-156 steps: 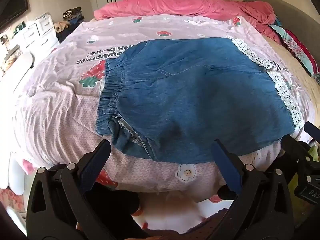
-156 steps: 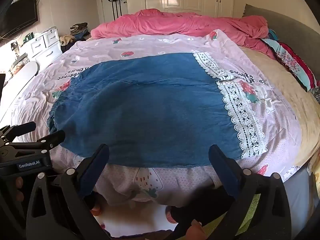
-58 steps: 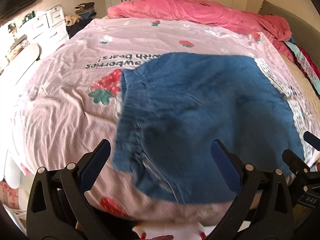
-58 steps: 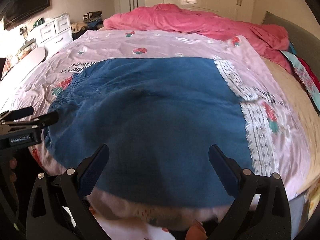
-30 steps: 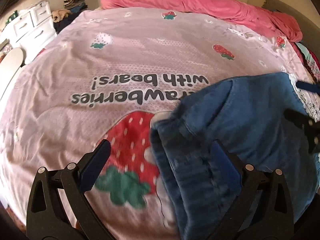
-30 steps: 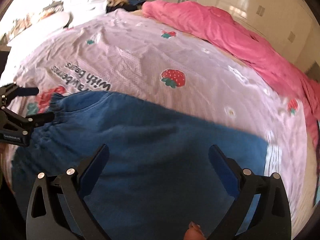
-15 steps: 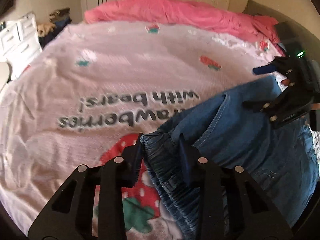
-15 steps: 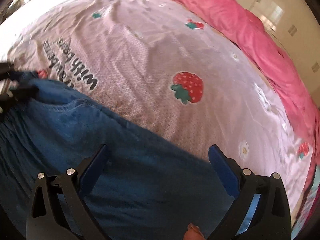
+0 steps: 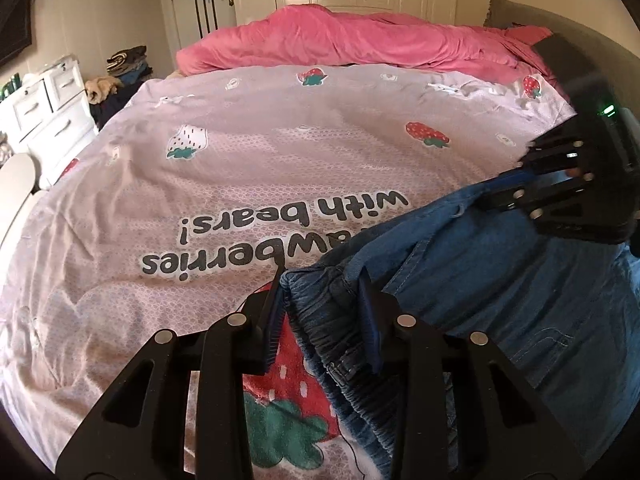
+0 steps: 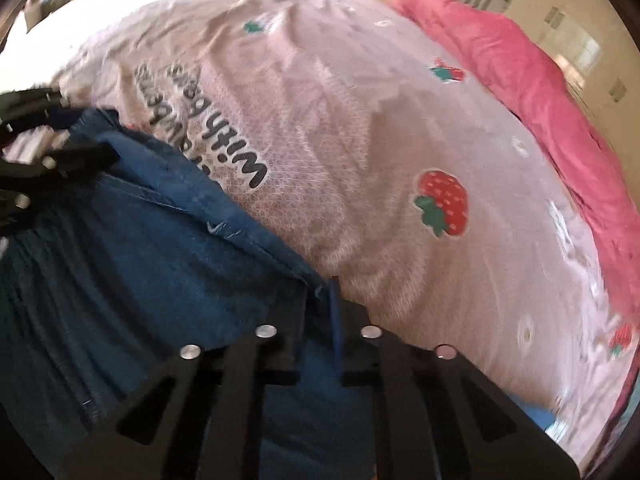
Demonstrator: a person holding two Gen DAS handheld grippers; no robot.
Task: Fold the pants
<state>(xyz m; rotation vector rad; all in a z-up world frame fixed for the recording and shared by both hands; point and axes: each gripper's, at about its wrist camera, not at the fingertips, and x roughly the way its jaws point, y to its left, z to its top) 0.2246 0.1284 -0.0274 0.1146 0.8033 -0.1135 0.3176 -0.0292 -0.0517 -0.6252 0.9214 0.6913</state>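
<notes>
Both claws had closed since a moment ago, when the right one was wide apart. Left gripper (image 9: 322, 308) pinched the bunchy waistband of the pants (image 9: 500, 300); right gripper (image 10: 316, 304) pinched the far edge at about three o'clock from it. Those jeans lay on the pink bedspread (image 9: 240, 168), far edge lifted. Denim looked soft, floppy and a bit heavy, so it would likely sag between grips; seams and waistband looked best to grab. Legs and lace hem were cut off from view, and the right picture was blurry
</notes>
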